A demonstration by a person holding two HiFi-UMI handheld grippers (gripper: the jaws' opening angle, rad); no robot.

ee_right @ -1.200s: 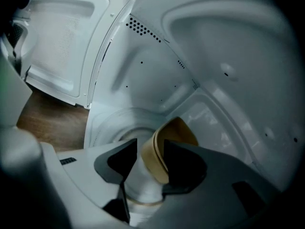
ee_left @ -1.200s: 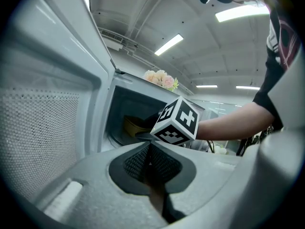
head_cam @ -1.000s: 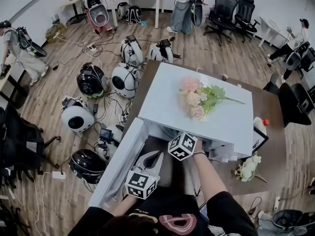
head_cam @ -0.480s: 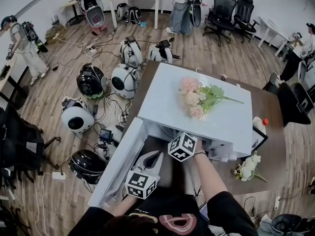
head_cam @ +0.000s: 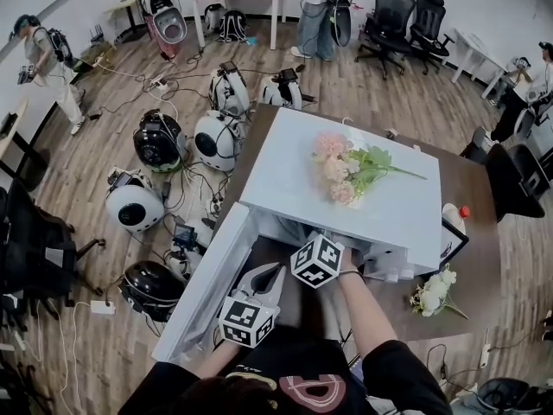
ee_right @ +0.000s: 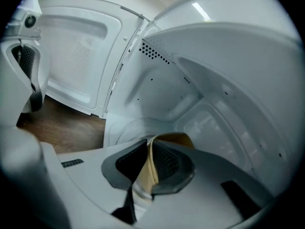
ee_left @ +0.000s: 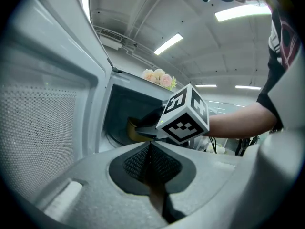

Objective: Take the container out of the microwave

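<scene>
Right gripper (ee_right: 148, 149) jaws just been closing, now pinching yellow container (ee_right: 180, 139) rim inside microwave (ee_right: 190, 94). Left gripper (ee_left: 149, 149) pressed together w/ nothing held, beside open door (ee_left: 43, 128) at left.

The jaws of the right gripper (ee_right: 148, 146) closed onto the yellow wall of the container (ee_right: 180, 139) inside the microwave (ee_right: 190, 94), pinching it between the pads. Far off at the left, a person (head_cam: 47, 54) walked further up the room
</scene>
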